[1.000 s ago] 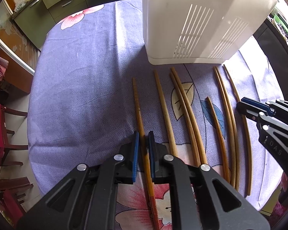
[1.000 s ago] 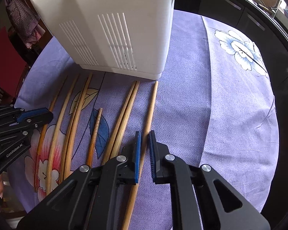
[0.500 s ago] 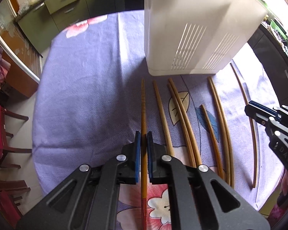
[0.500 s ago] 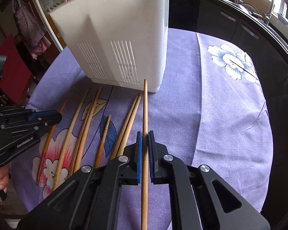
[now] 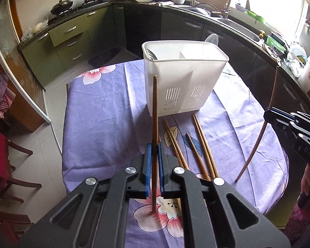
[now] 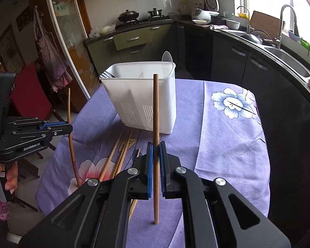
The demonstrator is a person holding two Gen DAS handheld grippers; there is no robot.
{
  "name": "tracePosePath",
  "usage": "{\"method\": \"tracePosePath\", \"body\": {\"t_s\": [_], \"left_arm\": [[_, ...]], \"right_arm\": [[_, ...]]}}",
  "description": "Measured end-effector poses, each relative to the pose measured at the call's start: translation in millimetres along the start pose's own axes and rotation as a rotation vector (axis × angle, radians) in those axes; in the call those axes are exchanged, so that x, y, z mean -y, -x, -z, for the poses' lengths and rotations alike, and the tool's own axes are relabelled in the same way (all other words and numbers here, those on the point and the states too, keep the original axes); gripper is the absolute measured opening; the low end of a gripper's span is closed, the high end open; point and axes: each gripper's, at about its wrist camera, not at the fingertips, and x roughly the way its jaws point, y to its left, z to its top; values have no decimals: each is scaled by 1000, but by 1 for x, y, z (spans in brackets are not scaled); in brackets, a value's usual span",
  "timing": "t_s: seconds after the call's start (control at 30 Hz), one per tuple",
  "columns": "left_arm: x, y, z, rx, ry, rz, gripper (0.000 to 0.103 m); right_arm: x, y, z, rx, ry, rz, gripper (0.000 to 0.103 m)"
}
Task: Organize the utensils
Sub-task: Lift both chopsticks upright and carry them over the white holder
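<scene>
Both chopsticks (image 5: 154, 124) (image 6: 155, 124) now lifted, upright in closed jaws.

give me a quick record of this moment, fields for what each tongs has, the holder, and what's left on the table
left tongs: shut on darker chopstick, held upright
right tongs: shut on lighter chopstick, held upright
white holder: standing on the purple tablecloth, divided inside, fork tines visible at its left end
loose chopsticks: several lying flat in front of the holder

My left tongs (image 5: 154, 165) are raised above the tabletop, jaws closed on a chopstick (image 5: 154, 124) held upright. My right tongs (image 6: 156, 163) are likewise raised, pinching a second chopstick (image 6: 155, 113) upright. Tongs well apart.
</scene>
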Motion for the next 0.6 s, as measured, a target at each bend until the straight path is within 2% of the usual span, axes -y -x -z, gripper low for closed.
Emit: {"method": "tracePosePath", "body": {"t_s": [0.3, 0.6], "left_arm": [[14, 22, -5, 31, -29, 3, 6], [23, 40, -23, 73, -46, 20, 6]], "right_arm": [[-7, 20, 0, 38, 5, -27, 7], [-13, 42, -22, 91, 14, -47, 7]]}}
